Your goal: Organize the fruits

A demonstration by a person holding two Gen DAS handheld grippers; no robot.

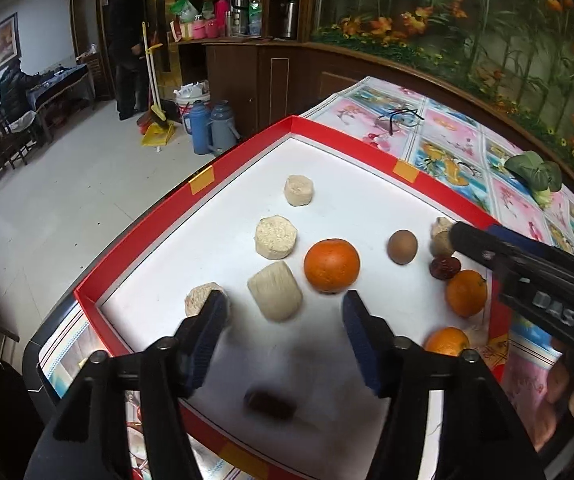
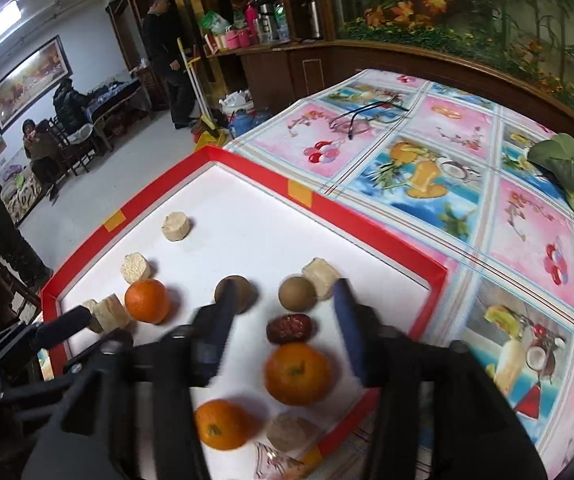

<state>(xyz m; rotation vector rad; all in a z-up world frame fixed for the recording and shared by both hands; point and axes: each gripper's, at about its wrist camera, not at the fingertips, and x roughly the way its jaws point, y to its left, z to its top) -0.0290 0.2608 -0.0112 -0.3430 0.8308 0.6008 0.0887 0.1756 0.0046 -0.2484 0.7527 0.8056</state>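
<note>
Still, sorting is looking unfinished: oranges [image 2: 298, 373], a red date [image 2: 290, 328], brown round fruits [image 2: 297, 294] and pale cut chunks [image 1: 275, 237] are lying mixed across the red-rimmed tray [image 1: 247, 148] — no grouping is showing. The left gripper [image 1: 283, 312] and right gripper [image 2: 285, 308] are both hovering wide, holding nothing.

White letters "DAS" are showing, upside down, on the black body of the right gripper [image 1: 453, 236], beside the orange [image 1: 466, 293]. Nothing else is reading clearly; the wall signs are staying too blurred.
</note>
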